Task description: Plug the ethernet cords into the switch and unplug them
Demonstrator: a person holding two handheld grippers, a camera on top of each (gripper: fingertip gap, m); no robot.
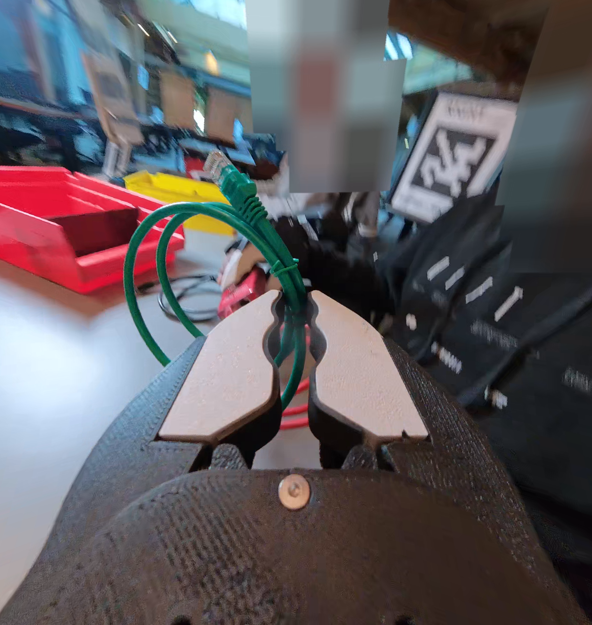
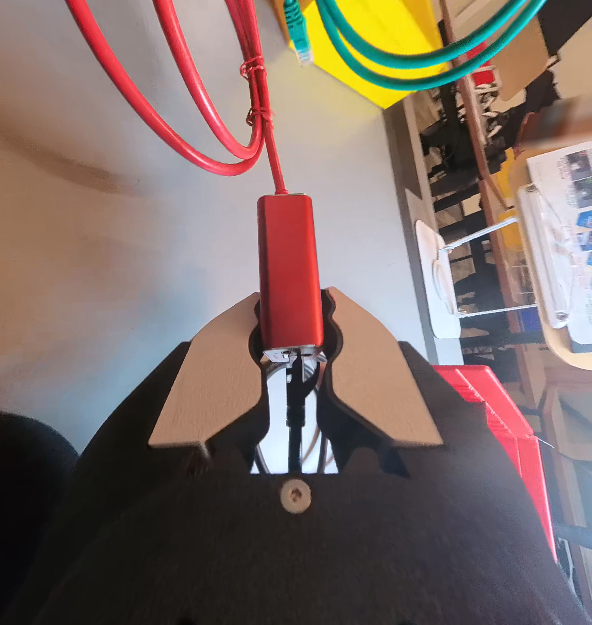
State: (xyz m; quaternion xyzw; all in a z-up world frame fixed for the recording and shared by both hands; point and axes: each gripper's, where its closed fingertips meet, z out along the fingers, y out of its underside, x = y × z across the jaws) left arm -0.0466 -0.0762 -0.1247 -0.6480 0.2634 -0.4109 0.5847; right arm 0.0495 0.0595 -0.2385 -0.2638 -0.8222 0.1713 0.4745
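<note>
Pale desk [image 1: 34, 355], glossy, carries a red bin [image 1: 68, 230] ahead-left of the left hand-held gripper [image 1: 294, 304]. Yellow bin [image 1: 173, 189] sits just behind the red one. Loose black cable [image 1: 186, 304] lies coiled on the surface just ahead of the fingertips.

My left camera sits just behind my left gripper [image 1: 294, 297] and looks forward, roughly level, across the pale table [image 1: 34, 355] toward the yellow bin [image 1: 173, 189] at the far side. The green cord [image 1: 254, 220] fills the near foreground, close to the lens. My right camera rides behind my right gripper [image 2: 291, 297], rolled sideways, looking across the table [image 2: 85, 270] at the same yellow bin [image 2: 372, 44]. Both views share that bin, the green cord [image 2: 406, 64] and the red bin [image 1: 68, 220] [image 2: 491, 399] beside it.
</note>
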